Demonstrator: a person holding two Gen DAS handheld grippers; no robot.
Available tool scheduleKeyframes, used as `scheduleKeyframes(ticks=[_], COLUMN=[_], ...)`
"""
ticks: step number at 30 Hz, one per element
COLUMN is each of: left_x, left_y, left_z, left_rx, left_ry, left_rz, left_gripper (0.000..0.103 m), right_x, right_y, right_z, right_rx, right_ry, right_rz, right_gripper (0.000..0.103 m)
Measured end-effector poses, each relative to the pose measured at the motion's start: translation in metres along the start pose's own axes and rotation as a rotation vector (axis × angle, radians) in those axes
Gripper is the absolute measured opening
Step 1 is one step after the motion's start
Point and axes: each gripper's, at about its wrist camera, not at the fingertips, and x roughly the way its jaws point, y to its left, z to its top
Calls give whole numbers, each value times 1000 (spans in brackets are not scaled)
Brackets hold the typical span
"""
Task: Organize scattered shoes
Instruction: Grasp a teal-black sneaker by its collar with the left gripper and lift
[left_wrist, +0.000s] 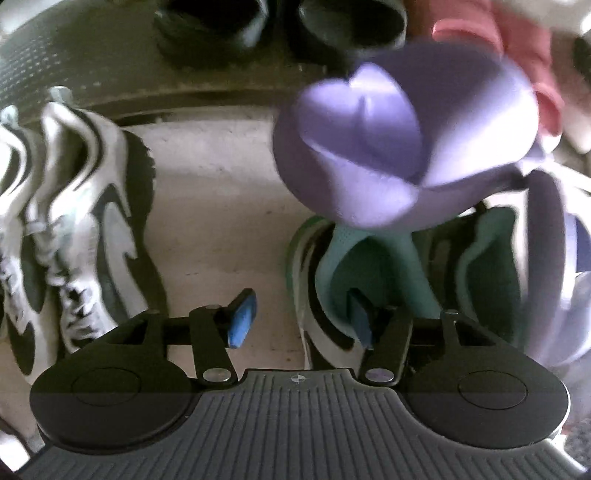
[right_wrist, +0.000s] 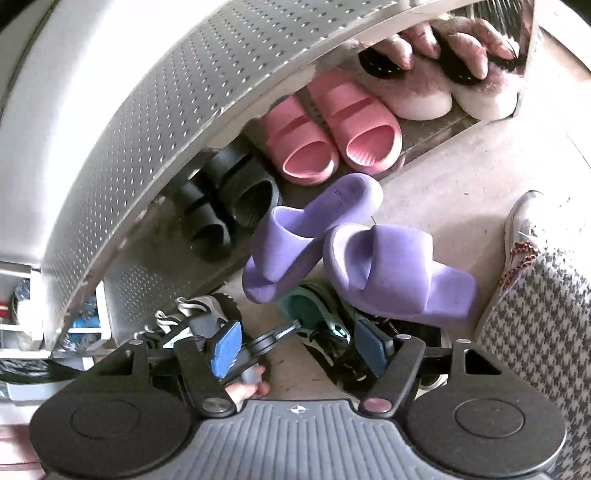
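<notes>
left tool (left_wrist: 301, 321) apart, astride green sneaker (left_wrist: 369, 273) collar | right tool (right_wrist: 297, 349) wide, purple slippers (right_wrist: 388, 273) beyond

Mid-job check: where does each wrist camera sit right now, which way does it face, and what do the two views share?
Left wrist: on the left tool, looking straight down at the floor, white sneakers and green-lined sneakers; only its own open fingers show.
Right wrist: on the right tool, angled down toward the shoe rack; a hand holding the left tool shows.
Shared: purple slippers, black slippers, both sneaker pairs.
</notes>
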Motion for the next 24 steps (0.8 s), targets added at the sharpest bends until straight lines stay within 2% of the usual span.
scheduleKeyframes(ticks=[1,2,3,4,6,8,10,13,19,23,24], left_x=[4,8,12,15,9,-1,-12,-26,-25,-24,-24], left_y=[-6,-11,-17,-22,-31,-27,-21,-5,25,24,23], left_z=[0,1,1,1,-3,-15,-35,-71,-134,-155,-160], left_rx=[32,63,95,122,211,299,370,412,434,548,608], left_ry=[3,5,8,10,13,39,55,69,165,189,195], left_rz=[7,13,20,27,52,-13,-44,-35,1,30,40], left_gripper=[61,58,50,34,27,20,20,20,20,21,21], right_x=[0,1,3,4,4,4,4,6,11,17,19], right_y=[0,-1,-1,-2,-4,-4,-2,1,5,10,12], right_z=[0,1,2,3,4,3,2,-2,-12,-19,-19], right_rx=[-1,-1,0,7,22,21,15,-1,-26,-50,-53], right_ry=[1,5,8,10,12,10,6,13,22,27,27], right_rz=[1,0,-2,-5,-8,-8,-7,-1,-4,-15,-19], right_gripper=[71,72,72,72,72,72,72,72,72,72,72])
